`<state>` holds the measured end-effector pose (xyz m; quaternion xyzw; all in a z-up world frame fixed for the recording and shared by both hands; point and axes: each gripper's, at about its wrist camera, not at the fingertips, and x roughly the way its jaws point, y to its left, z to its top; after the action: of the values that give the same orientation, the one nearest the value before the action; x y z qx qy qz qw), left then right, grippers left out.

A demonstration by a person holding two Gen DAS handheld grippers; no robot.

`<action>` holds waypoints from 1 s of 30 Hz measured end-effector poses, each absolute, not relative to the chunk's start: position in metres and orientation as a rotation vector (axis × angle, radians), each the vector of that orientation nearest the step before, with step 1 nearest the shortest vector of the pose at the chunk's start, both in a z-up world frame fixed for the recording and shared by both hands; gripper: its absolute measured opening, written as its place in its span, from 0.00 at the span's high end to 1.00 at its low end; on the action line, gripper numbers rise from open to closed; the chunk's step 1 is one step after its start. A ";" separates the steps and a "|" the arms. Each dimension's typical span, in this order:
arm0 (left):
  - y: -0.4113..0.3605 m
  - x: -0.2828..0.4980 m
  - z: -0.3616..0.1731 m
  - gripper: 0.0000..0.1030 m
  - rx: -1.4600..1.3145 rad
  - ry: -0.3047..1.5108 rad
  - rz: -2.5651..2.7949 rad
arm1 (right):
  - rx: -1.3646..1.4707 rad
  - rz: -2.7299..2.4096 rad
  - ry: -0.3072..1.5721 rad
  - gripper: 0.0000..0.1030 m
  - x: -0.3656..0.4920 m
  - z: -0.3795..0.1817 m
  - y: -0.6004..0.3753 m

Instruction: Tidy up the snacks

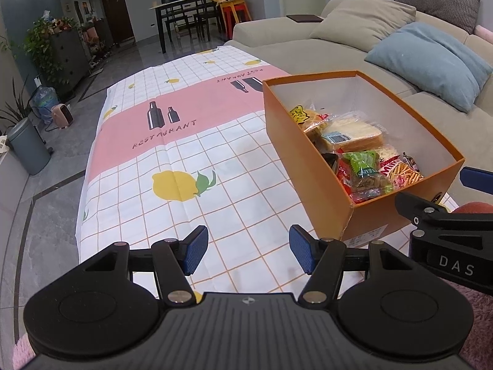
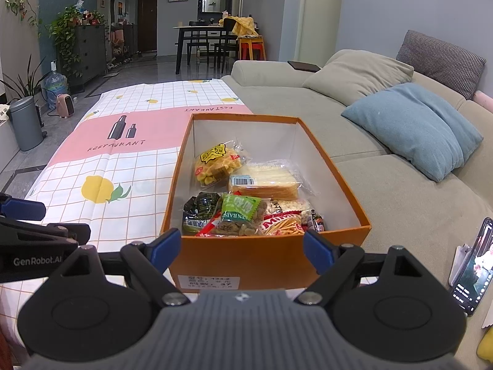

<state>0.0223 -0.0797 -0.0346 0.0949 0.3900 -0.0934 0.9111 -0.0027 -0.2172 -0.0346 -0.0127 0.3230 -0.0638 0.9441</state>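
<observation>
Both claws are hanging open and empty: the left claw (image 1: 248, 252) over the checked cloth on the worktop (image 1: 172, 154), the right claw (image 2: 242, 251) just before the orange box (image 2: 265, 259). Snack packets (image 2: 243, 197) are lying inside that box, which is sitting on the worktop's sofa (image 2: 400, 197) side.

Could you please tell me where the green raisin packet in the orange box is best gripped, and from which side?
I would come from above with the right tool. The green raisin packet lies on top of the other snacks near the front wall of the orange box, so pinching its crimped upper green end, across the width, looks easiest.
</observation>
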 end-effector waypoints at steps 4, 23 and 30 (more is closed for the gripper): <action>-0.081 0.021 -0.034 0.30 0.197 0.803 -0.194 | -0.026 -0.129 0.658 0.18 -0.003 -0.035 -0.217; -0.083 0.022 -0.035 0.30 0.188 0.822 -0.201 | -0.031 -0.129 0.661 0.18 -0.002 -0.035 -0.217; -0.083 0.022 -0.034 0.31 0.172 0.826 -0.190 | -0.033 -0.129 0.662 0.18 -0.002 -0.035 -0.217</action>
<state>0.0219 -0.0827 -0.0337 0.0834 0.4002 -0.0923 0.9079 -0.0020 -0.2166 -0.0354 -0.0160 0.3245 -0.0631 0.9436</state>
